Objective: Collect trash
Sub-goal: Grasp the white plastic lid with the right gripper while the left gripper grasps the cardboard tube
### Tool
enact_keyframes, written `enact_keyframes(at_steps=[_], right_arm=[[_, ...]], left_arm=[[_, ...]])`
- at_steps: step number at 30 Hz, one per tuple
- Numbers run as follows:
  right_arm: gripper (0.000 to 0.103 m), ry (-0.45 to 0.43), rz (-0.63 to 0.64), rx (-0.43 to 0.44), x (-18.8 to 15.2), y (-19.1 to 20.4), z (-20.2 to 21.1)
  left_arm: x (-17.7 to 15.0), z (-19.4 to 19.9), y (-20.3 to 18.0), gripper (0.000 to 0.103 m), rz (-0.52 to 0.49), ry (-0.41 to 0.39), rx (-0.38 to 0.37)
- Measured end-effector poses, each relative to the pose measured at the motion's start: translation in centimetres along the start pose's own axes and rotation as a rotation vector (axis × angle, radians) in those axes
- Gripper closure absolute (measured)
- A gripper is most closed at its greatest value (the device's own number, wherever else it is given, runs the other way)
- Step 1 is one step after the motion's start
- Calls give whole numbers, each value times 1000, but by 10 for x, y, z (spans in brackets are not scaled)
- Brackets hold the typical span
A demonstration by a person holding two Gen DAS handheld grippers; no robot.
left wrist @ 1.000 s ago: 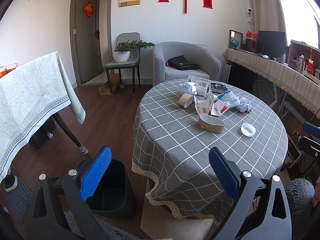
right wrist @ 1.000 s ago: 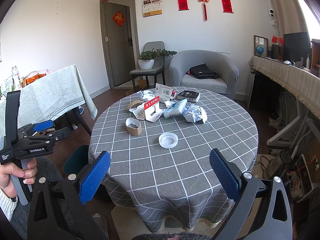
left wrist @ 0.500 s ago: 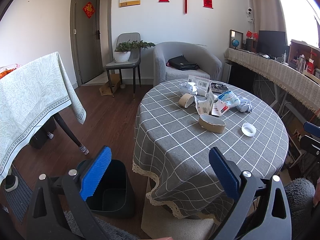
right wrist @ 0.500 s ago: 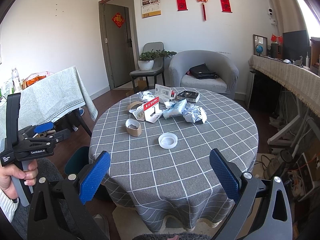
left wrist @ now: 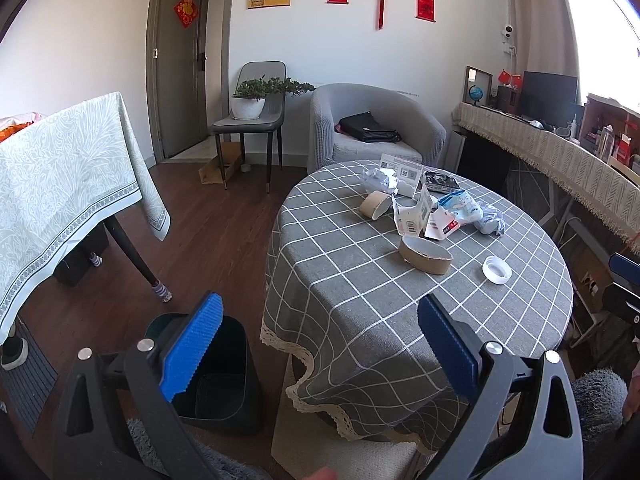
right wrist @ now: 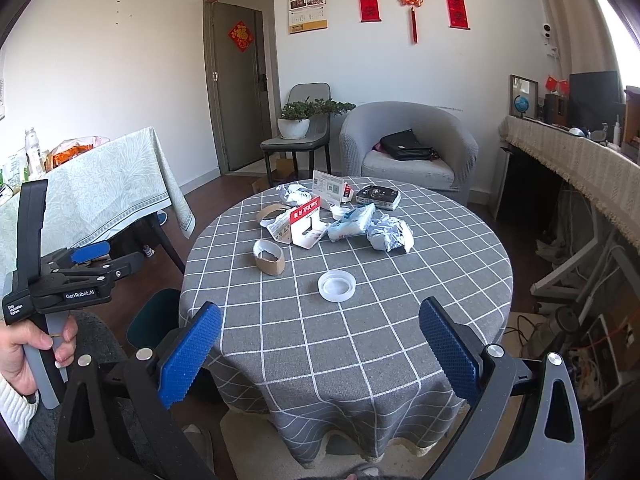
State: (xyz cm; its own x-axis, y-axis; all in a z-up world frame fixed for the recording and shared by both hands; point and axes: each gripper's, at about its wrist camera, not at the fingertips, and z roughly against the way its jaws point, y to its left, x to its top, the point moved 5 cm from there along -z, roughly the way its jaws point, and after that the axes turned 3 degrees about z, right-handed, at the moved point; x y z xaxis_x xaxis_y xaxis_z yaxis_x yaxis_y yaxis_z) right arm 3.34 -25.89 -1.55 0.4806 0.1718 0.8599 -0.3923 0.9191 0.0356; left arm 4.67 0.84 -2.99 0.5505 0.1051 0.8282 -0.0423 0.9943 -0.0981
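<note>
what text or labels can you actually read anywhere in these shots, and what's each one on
"GenRobot.AI": on the body of the left gripper, right wrist view.
"Data Acquisition System": small print on that gripper's side, barely legible.
Red and white card on the table: large print, too blurred to read.
White box: barcode, digits too small.
Wall calendar, red scrolls, door sign: unreadable.

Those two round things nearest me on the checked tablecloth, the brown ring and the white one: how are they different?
The brown cardboard ring is tall-walled and squashed into an oval; the white plastic ring is low, flat and evenly round. The cardboard one is opaque brown with a pale inner face; the plastic one is whitish and looks translucent. The cardboard ring lies nearer the pile of wrappers; the plastic ring sits alone. Both rest open side up on the table, untouched by either gripper.
</note>
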Motion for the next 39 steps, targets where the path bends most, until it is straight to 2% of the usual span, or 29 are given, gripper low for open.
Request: enact_keyframes(at_steps=[11, 18, 22, 32, 39], right_arm=[[3, 98, 79, 12, 10, 0, -44], [12, 147, 79, 39, 8, -12, -70], [21, 183, 74, 61, 2, -18, -87], [42, 265, 121, 99, -7, -27, -133], [58, 271, 157, 112, -6, -28, -144]], left_arm=[[7, -18, -25, 4, -23, 35, -68], [8, -36, -44, 8, -42, 65, -86], [12, -46, -59, 15, -61, 81, -107], [17, -78, -84, 21, -90, 133, -146], [17, -101, -89, 25, -70, 183, -160]])
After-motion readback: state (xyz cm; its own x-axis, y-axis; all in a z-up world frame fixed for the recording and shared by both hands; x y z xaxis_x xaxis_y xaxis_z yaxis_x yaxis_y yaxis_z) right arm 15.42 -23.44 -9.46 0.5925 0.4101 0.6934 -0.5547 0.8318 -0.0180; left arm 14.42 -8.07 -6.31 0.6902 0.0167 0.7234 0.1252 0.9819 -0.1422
